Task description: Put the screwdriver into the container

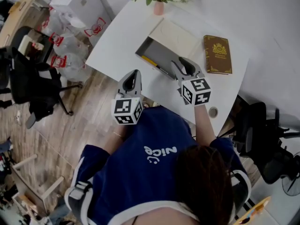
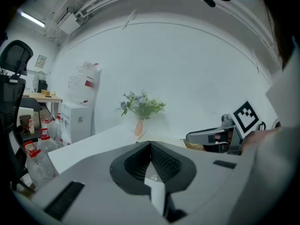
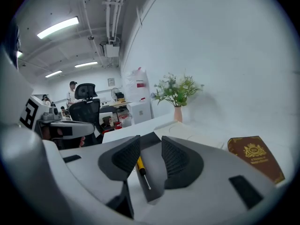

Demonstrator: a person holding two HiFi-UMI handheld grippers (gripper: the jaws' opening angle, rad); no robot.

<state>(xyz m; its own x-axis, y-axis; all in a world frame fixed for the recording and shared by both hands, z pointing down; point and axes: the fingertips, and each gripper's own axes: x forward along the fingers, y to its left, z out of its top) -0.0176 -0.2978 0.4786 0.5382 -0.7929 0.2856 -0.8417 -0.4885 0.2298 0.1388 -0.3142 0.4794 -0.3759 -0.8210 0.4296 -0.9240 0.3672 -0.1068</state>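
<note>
The screwdriver (image 1: 152, 62) is already lying inside the container (image 1: 145, 48), a shallow grey box sitting near the middle of the white table (image 1: 117, 41). Its yellow handle is pointing toward the far left and its thin shaft is running back toward the near right. By the look of it, the main part of the task is done: the tool is resting on the grey floor of the box and nothing is gripping it.

The right gripper (image 1: 185, 65) is hanging over the near right end of the container with its jaws standing moderately apart and nothing held between them. In the right gripper view, the screwdriver is showing through that gap, down below on the box floor and not touching either pad. The left gripper (image 1: 135, 76) is hovering at the near edge of the table, to the left of the box, with its jaws pressed together and empty.

What is probably left is only to draw the right gripper clear. A pale flat panel is lying against the far right side of the box. It may be a lid, but I cannot tell whether closing it belongs to the job. A brown book (image 1: 217, 54) is lying to the right, well clear of the box.
</note>
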